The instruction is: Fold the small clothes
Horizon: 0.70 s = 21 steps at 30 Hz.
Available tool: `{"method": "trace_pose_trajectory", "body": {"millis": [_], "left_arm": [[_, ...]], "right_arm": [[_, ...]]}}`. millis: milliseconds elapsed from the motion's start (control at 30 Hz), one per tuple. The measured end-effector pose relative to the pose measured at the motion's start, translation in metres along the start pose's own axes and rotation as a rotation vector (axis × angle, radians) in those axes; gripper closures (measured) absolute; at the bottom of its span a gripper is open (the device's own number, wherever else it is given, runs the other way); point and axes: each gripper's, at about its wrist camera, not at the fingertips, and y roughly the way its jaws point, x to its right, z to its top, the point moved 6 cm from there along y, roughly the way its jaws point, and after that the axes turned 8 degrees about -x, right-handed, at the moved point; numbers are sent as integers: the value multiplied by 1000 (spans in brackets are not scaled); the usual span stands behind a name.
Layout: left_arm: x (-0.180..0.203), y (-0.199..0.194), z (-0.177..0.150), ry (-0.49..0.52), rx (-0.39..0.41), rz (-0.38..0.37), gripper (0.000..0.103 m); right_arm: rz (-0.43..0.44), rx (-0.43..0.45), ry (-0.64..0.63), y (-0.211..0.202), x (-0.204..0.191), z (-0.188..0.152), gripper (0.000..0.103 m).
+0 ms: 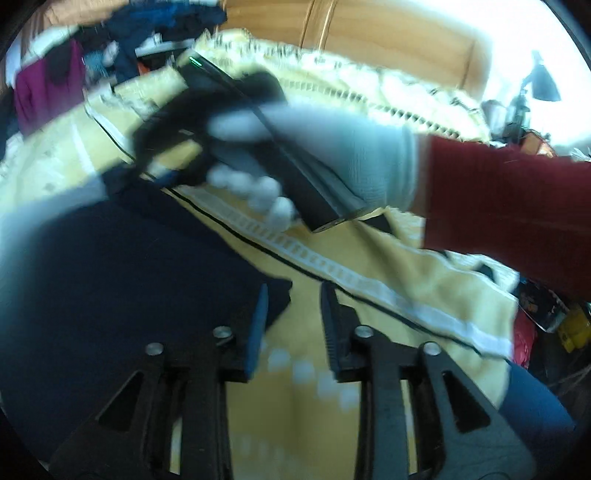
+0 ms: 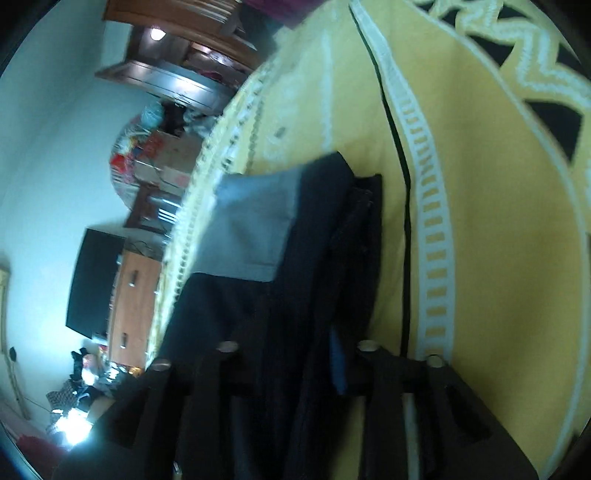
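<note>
A dark navy garment [image 1: 110, 277] lies on the yellow patterned blanket [image 1: 369, 295], left of my left gripper [image 1: 293, 317]. That gripper is open, with only blanket showing between its fingers. Beyond it, a grey-gloved hand [image 1: 351, 155] with a red sleeve holds my right gripper [image 1: 159, 155], blurred, over the garment's far edge. In the right wrist view the same dark garment [image 2: 295, 258], with a grey panel [image 2: 255, 225], runs into the gap of the right gripper [image 2: 295, 354]. It hides the left finger. The jaws stand apart and the cloth lies loose between them.
A heap of clothes, maroon [image 1: 48, 92] and dark blue [image 1: 147, 26], sits at the far end of the bed. A wooden headboard [image 1: 388, 33] and a desk lamp [image 1: 543, 81] stand behind. Beside the bed are a dark screen [image 2: 96, 280], a wooden cabinet [image 2: 136, 302] and floor clutter [image 2: 81, 376].
</note>
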Motion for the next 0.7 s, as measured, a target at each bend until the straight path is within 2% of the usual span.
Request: {"method": "trace_pose_trajectory", "body": {"millis": [33,67,133,200,267,333,433,567,667,700], "left_arm": [[1,-19,-6,4,24,27,58],[-2,-44,-15,-7,56,69,55],[-13,-75,-27,-41,96,149,55],[-31,-102,-44,-80,126,274,53],[-56,-117,-61,-140,118,363,48],[-68,-114,-76,-175,76,379,45],[-77,-102,-93,-171,27,354,45],[-93,-85,-87,-211,-14,449,41],[-105,-53,-93,-188,-94,504,41],[-110,-50,-93,-175,-104,525,41]], "right_arm": [[-3,19,-8,-10,-5,-7,50],[-8,37,-12,-18,-10,-14,49],[-33,71,-31,-36,-17,-33,49],[-75,99,-56,-52,-27,-60,49],[-86,102,-77,-61,-38,-94,49],[-116,84,-109,-59,-47,-121,49],[-165,32,-172,-41,-60,-148,48],[-218,14,-191,-28,-48,-157,44],[-215,8,-187,-23,-45,-157,45],[-217,2,-196,-21,-47,-157,55]]}}
